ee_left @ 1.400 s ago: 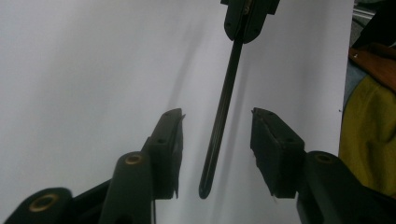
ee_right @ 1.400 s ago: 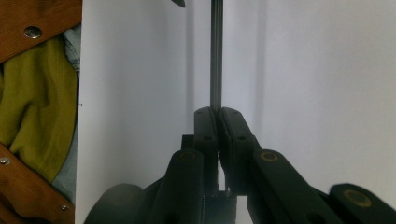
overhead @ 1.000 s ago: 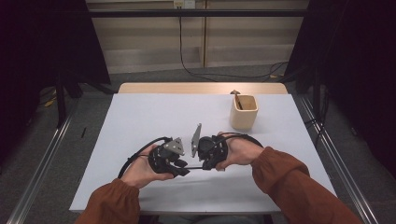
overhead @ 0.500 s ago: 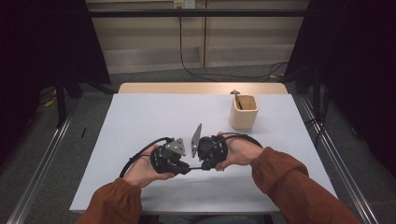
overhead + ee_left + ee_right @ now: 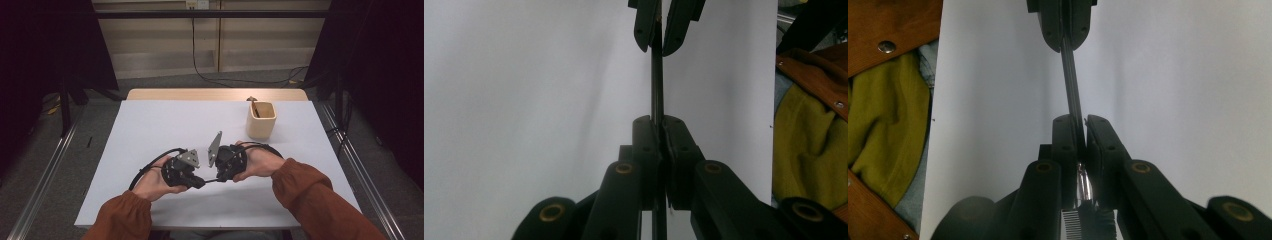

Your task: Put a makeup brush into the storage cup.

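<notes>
White table (image 5: 150, 130), hands (image 5: 152, 182) tip-to-tip

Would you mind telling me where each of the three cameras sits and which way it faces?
High view: above the person's side, facing forward and down on the table; forearms, left claw and right claw show.
Left gripper view: on the left claw, looking along its jaws at the right claw.
Right gripper view: on the right claw, facing the left claw.
Shared: a thin dark rod clamped by both.
</notes>
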The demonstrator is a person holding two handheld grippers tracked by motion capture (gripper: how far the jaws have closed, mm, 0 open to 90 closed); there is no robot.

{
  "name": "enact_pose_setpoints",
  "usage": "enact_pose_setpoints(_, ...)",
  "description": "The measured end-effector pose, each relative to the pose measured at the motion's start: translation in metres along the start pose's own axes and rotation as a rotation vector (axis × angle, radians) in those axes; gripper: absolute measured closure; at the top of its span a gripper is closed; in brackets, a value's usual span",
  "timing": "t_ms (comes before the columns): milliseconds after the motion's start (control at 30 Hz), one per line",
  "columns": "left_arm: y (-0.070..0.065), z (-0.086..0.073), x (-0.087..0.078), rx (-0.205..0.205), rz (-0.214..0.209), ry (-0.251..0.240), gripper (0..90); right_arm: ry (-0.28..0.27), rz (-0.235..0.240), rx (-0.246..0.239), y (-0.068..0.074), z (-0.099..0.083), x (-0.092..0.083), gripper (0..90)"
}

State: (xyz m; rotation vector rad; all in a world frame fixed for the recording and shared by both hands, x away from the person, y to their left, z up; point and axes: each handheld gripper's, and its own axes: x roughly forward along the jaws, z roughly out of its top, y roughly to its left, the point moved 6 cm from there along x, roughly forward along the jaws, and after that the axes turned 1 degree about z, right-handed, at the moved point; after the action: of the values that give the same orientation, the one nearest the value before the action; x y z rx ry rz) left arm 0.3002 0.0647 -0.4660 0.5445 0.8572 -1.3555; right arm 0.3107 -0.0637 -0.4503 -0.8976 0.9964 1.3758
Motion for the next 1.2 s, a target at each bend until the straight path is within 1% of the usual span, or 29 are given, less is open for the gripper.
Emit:
enact_pose_setpoints(67,-0.0002,0.0000,-0.0006,0.001,-0.003,-0.003,85.6,-0.017,0.009,0.002,-0.0006,-0.0003,-0.0006,81.4)
enact_pose_setpoints(133,-0.0008,-0.0003,-0.0010,-0.007,-0.005,-0.010,85.6,-0.038,0.007,-0.002,-0.0013,0.0002,-0.0002,79.5)
enact_pose_setpoints(200,-0.0005,-0.0012,-0.0013,-0.005,-0.009,-0.009,85.6,-0.041,0.015,0.000,-0.0002,-0.0006,-0.0004,78.1)
enact_pose_setpoints(233,-0.0007,-0.0018,-0.0008,-0.010,-0.003,-0.010,85.6,-0.044,0.021,0.005,0.0000,-0.0010,-0.0003,78.0)
enact_pose_setpoints(300,-0.0014,-0.0021,-0.0006,-0.015,-0.006,-0.011,85.6,-0.048,0.019,0.007,-0.0003,-0.0017,0.0009,76.7)
enact_pose_setpoints(333,-0.0015,-0.0021,-0.0008,-0.014,-0.007,-0.010,85.6,-0.049,0.023,0.016,0.0003,-0.0020,0.0011,75.9)
enact_pose_setpoints(400,-0.0011,-0.0017,-0.0012,-0.015,-0.007,-0.017,85.6,-0.063,0.023,0.017,0.0000,-0.0018,0.0016,72.3)
enact_pose_setpoints(467,0.0000,-0.0023,-0.0019,-0.011,-0.003,-0.012,85.6,-0.068,0.025,0.017,0.0004,-0.0016,0.0020,70.6)
enact_pose_setpoints(533,-0.0002,-0.0022,-0.0021,-0.023,-0.002,-0.019,85.6,-0.074,0.025,0.016,0.0003,-0.0008,0.0021,66.5)
enact_pose_setpoints(600,-0.0001,-0.0020,-0.0025,-0.022,-0.002,-0.023,85.6,-0.082,0.021,0.013,-0.0002,-0.0002,0.0020,63.6)
enact_pose_setpoints(633,-0.0001,-0.0021,-0.0028,-0.025,0.005,-0.022,85.6,-0.084,0.021,0.018,0.0003,-0.0001,0.0020,60.9)
enact_pose_setpoints(700,0.0000,-0.0024,-0.0032,-0.029,0.005,-0.020,85.6,-0.091,0.018,0.029,0.0004,-0.0004,0.0017,56.5)
enact_pose_setpoints(867,0.0006,-0.0028,-0.0039,-0.035,0.000,-0.021,85.6,-0.128,0.009,0.041,-0.0001,-0.0012,0.0028,41.0)
enact_pose_setpoints(933,0.0005,-0.0028,-0.0041,-0.035,0.001,-0.024,85.6,-0.134,-0.002,0.047,-0.0012,-0.0021,0.0036,34.8)
enact_pose_setpoints(967,0.0007,-0.0030,-0.0043,-0.037,0.002,-0.025,85.6,-0.140,0.001,0.049,-0.0011,-0.0024,0.0039,33.7)
enact_pose_setpoints(1033,0.0006,-0.0033,-0.0044,-0.036,0.002,-0.028,85.6,-0.158,-0.005,0.059,-0.0014,-0.0022,0.0041,27.5)
enact_pose_setpoints(1067,0.0006,-0.0038,-0.0046,-0.035,0.004,-0.026,85.6,-0.163,-0.008,0.064,-0.0013,-0.0021,0.0043,26.5)
enact_pose_setpoints(1133,0.0001,-0.0048,-0.0057,-0.045,0.006,-0.030,85.6,-0.187,-0.021,0.066,-0.0017,-0.0015,0.0044,21.9)
enact_pose_setpoints(1167,0.0007,-0.0055,-0.0069,-0.042,0.008,-0.027,85.6,-0.202,-0.021,0.066,-0.0018,-0.0012,0.0043,21.1)
enact_pose_setpoints(1200,0.0003,-0.0058,-0.0071,-0.051,0.005,-0.035,85.6,-0.211,-0.022,0.075,-0.0010,-0.0016,0.0040,18.5)
